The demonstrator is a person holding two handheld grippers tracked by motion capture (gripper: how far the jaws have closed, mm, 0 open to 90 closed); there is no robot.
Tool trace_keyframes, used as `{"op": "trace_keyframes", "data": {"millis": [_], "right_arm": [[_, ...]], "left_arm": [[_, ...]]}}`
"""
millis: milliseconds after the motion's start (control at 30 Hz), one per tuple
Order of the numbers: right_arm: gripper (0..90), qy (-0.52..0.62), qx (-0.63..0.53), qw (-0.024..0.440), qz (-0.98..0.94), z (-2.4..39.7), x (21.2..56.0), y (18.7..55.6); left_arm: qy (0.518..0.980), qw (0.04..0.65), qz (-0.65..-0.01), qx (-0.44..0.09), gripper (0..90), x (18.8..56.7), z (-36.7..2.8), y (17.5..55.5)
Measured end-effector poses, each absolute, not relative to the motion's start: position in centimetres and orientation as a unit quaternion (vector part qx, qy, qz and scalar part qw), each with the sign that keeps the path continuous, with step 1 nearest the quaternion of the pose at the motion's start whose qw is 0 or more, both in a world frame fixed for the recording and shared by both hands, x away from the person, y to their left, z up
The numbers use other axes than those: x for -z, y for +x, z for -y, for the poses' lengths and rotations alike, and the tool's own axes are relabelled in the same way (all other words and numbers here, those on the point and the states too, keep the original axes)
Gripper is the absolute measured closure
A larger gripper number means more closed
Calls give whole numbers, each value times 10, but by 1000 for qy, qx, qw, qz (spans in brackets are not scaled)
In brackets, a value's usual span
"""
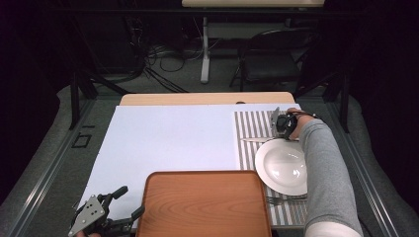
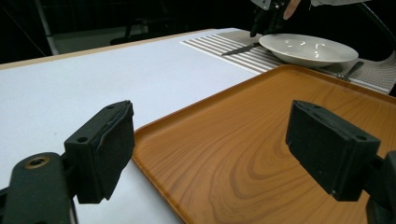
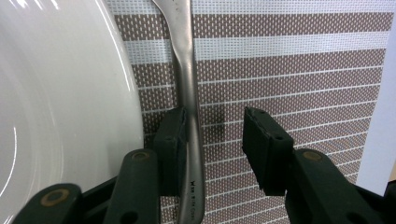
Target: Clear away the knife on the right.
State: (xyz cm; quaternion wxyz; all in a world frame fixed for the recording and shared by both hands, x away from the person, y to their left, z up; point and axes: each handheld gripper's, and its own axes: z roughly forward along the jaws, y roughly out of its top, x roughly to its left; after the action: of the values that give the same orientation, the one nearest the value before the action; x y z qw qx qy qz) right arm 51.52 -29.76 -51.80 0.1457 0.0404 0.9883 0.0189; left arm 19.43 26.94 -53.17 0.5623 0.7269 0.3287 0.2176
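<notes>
Where the striped placemat (image 1: 252, 129) covers the right side of the table (image 1: 168, 138), the right gripper (image 1: 282, 123) points down near the mat's far edge, just beyond the white plate (image 1: 281, 166). In the right gripper view its jaws stand parted over a knife (image 3: 189, 98), whose metal handle lies flat on the mat between them. One jaw sits against the handle on the plate's side, while the other stands clear of it with bare mat in between, so the knife is not gripped. The knife lies just beside the plate's rim (image 3: 70, 93); in the high view its blade (image 1: 254, 140) points toward the middle of the table.

A fork (image 1: 284, 200) lies on the mat at the plate's near side, partly under the person's grey sleeve (image 1: 323, 168).

The left gripper (image 1: 126, 201) rests at the table's near left corner, beside the left edge of a wooden tray (image 1: 202, 202). Its jaws are wide open and hold nothing; in the left gripper view the tray's corner (image 2: 154, 135) lies between them.
</notes>
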Motion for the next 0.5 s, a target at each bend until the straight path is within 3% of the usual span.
{"op": "trace_keyframes", "data": {"millis": [367,433,500], "right_arm": [[601,28,2,131,-991,310,519,516],[599,35,-71,158,-984,315,530,515],[596,38,-14,133,-990,311,521,516]], "left_arm": [[723,562,-336,-220,158,532,-272,194],[724,561,-337,-220,158,532,-272,194],[724,560,-338,-220,158,532,-272,194]]}}
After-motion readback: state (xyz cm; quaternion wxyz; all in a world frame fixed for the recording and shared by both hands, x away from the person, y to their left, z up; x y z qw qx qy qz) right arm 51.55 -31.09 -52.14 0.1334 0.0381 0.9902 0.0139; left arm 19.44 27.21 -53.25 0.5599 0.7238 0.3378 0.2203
